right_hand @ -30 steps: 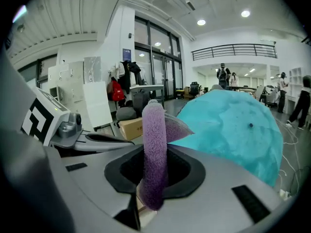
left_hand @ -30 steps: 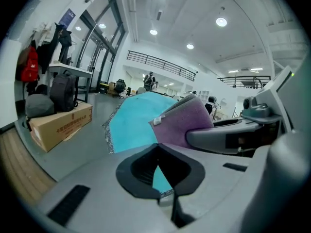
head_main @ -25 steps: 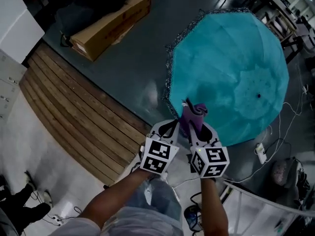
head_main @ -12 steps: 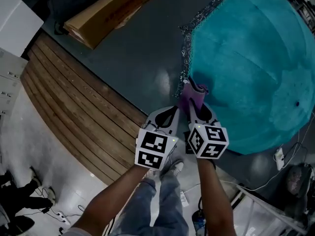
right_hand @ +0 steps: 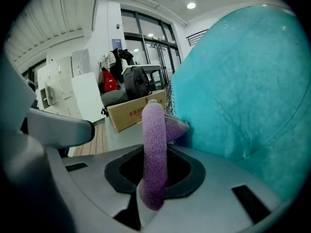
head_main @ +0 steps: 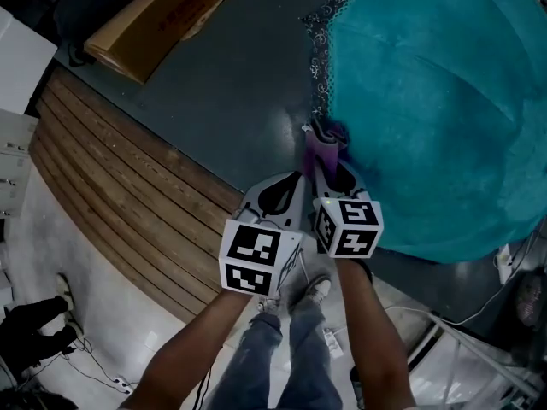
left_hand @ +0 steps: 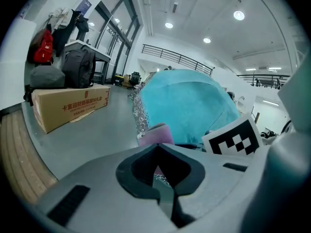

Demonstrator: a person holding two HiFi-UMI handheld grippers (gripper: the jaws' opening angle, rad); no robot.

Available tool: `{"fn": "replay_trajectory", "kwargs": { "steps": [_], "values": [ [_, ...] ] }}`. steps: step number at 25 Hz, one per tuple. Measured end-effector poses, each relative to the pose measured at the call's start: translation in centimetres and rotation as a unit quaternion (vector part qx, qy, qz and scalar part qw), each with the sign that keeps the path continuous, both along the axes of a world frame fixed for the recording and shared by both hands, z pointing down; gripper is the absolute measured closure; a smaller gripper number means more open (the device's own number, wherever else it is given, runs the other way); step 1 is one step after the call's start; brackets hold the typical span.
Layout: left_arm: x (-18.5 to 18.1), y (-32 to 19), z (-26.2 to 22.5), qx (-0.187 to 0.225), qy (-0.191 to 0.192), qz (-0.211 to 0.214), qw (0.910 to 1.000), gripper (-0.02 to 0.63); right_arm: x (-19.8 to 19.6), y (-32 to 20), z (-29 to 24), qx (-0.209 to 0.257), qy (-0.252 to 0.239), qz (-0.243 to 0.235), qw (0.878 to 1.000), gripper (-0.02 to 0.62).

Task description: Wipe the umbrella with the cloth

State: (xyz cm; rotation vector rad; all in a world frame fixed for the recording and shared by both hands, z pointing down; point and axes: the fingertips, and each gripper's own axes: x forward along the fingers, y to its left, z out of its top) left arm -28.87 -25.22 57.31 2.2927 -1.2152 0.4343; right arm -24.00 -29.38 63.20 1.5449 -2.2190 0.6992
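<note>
The right gripper (head_main: 326, 154) pinches the purple cloth (head_main: 322, 137) at the teal umbrella (head_main: 427, 101) (its near-left lacy edge); the left gripper (head_main: 295, 180), jaws pressed together on nothing, sits just left.

Purple cloth (head_main: 327, 141) stands at the rim of the open teal umbrella (head_main: 444, 101).

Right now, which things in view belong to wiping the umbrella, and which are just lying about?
In the job:
umbrella
cloth
right gripper, shut on the cloth

Lying about:
cardboard box
backpack
red bag
</note>
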Motion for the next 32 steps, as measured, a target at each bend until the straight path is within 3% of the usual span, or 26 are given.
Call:
{"fn": "replay_trajectory", "kwargs": {
  "steps": [4, 10, 32],
  "values": [
    [0.4, 0.1, 0.2, -0.007, 0.003, 0.005, 1.0000, 0.601, 0.5, -0.2, 0.1, -0.004, 0.040, -0.010, 0.999, 0.517],
    [1.2, 0.0, -0.6, -0.005, 0.010, 0.016, 0.9998, 0.601, 1.6, -0.1, -1.5, 0.001, 0.063, -0.011, 0.998, 0.517],
    [6.5, -0.2, -6.1, 0.002, 0.035, 0.042, 0.9985, 0.600, 9.0, 0.4, -12.3, 0.019, 0.071, 0.014, 0.997, 0.517]
  ]
}}
